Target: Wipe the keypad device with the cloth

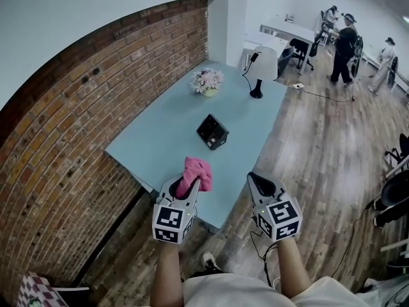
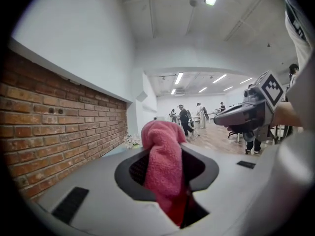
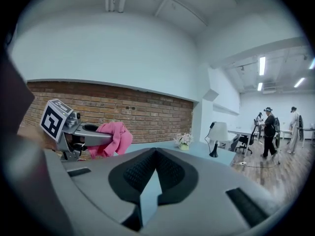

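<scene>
The small black keypad device (image 1: 213, 132) is a flat, box-shaped unit with a grid of keys on its upward face. It sits near the middle of the pale blue rectangular table (image 1: 160, 147), well apart from both grippers. In the head view its long axis appears to run roughly parallel to the table's near short edge; I cannot tell which end is the top of the keypad.

My left gripper (image 1: 189, 185) pinches the pink cloth (image 1: 197, 170) between its dark, ribbed pads. The cloth is a nubby towelling fabric, bunched into a soft column. Its long axis follows the jaws, and its folded free end rises past the fingertips, pointing away from me over the table's near edge.

My right gripper (image 1: 257, 179) is level with the left, just past the table's corner above the wood-plank floor (image 1: 319, 146). Its textured pads are pressed together with nothing between them.

At the table's far end are a pot of pale flowers (image 1: 208, 80) and a black-stemmed lamp with a white shade (image 1: 261, 68). A red brick wall (image 1: 77, 126) runs along the table's left side.
</scene>
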`<state>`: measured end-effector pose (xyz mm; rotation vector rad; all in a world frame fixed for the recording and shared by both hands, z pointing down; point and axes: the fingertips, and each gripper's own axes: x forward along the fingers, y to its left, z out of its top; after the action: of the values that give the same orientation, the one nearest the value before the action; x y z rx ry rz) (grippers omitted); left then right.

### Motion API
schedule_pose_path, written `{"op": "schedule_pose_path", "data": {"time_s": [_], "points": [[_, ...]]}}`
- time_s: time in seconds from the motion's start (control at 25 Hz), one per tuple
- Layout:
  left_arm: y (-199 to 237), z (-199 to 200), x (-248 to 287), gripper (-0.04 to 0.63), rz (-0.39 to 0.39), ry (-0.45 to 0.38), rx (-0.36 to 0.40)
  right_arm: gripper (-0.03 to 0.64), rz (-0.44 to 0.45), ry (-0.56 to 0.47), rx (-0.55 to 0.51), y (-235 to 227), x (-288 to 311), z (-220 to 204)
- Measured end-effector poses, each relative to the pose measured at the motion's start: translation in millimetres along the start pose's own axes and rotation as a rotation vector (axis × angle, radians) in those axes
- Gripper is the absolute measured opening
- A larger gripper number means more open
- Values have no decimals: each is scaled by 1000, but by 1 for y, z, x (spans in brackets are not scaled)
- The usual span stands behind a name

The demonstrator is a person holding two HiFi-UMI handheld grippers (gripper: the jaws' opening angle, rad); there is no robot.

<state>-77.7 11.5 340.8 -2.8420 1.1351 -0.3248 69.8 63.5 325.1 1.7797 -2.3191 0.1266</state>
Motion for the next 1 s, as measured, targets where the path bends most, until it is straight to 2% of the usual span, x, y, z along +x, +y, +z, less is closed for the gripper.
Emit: {"op": "schedule_pose_path", "data": {"time_s": [0.32,0.56,0.8,1.0], "points": [[-83,33,-56,146,-30,-46,24,12,-8,-24,-27,8,-99,0],[-140,51,-96,146,-20,-63,64,12,-9,-57,-30,13,-167,2],[-184,75,-140,146,-25,-112,119,11,10,-111,-68,33,-215,17],[-207,84,-171,146,-7,-127,139,11,19,-113,-81,48,-245,17]]}}
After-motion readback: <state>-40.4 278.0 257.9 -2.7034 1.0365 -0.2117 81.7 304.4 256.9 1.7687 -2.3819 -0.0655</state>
